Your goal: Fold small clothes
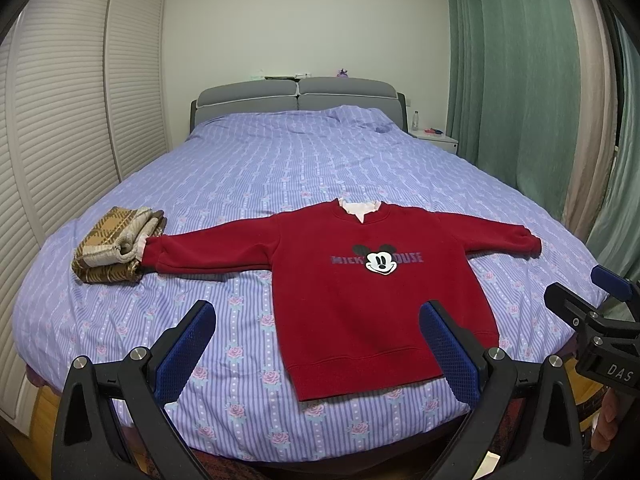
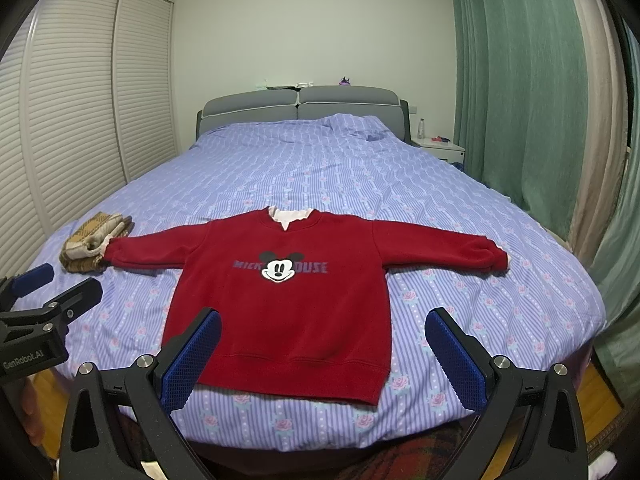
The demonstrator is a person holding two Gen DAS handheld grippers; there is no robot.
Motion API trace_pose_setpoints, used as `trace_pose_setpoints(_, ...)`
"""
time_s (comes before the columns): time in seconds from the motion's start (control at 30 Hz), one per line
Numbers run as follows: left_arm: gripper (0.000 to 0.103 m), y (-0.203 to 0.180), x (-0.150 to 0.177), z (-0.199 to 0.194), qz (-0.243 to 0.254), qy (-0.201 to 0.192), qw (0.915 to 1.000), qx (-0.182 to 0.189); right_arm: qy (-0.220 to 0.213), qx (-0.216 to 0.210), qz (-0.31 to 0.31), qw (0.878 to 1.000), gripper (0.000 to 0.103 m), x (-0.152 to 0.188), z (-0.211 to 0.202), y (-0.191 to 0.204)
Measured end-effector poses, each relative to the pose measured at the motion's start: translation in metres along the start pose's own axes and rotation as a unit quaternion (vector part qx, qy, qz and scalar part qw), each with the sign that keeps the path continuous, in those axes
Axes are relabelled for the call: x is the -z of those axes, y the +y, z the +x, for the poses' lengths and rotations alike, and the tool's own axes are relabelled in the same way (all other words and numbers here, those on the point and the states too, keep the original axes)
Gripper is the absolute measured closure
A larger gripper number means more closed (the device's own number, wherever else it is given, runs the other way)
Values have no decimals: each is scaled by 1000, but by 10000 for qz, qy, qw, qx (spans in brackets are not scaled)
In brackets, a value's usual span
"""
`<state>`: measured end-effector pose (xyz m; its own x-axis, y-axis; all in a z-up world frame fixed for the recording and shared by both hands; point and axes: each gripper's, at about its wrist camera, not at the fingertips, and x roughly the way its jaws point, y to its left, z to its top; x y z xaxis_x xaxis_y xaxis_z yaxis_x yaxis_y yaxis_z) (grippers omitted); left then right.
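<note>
A small red sweatshirt (image 1: 360,280) (image 2: 288,300) with a cartoon mouse face on the chest lies flat, face up, on the bed, both sleeves spread straight out and a white collar showing at the neck. My left gripper (image 1: 320,328) hovers open above the bed's near edge, by the sweatshirt's lower left hem, holding nothing. My right gripper (image 2: 324,336) is open too, above the lower right hem, empty. Each gripper shows at the side of the other's view: the right gripper (image 1: 592,292) and the left gripper (image 2: 52,292).
A folded brown plaid garment (image 1: 116,244) (image 2: 94,246) lies on the bed beside the left sleeve cuff. The purple striped bedspread (image 1: 280,168) runs back to a grey headboard (image 1: 296,94). Louvred wardrobe doors (image 1: 60,120) stand left, green curtains (image 1: 520,80) and a nightstand (image 1: 436,140) right.
</note>
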<state>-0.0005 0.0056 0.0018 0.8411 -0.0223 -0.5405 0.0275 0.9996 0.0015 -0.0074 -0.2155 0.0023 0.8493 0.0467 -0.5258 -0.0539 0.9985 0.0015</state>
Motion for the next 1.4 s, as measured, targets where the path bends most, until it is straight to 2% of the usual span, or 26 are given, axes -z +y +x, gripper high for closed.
trace_pose_setpoints(1.4,0,2,-1,-4,-54,-72,10000,-8,-26,-1,1,10000,1,-1,-1,2)
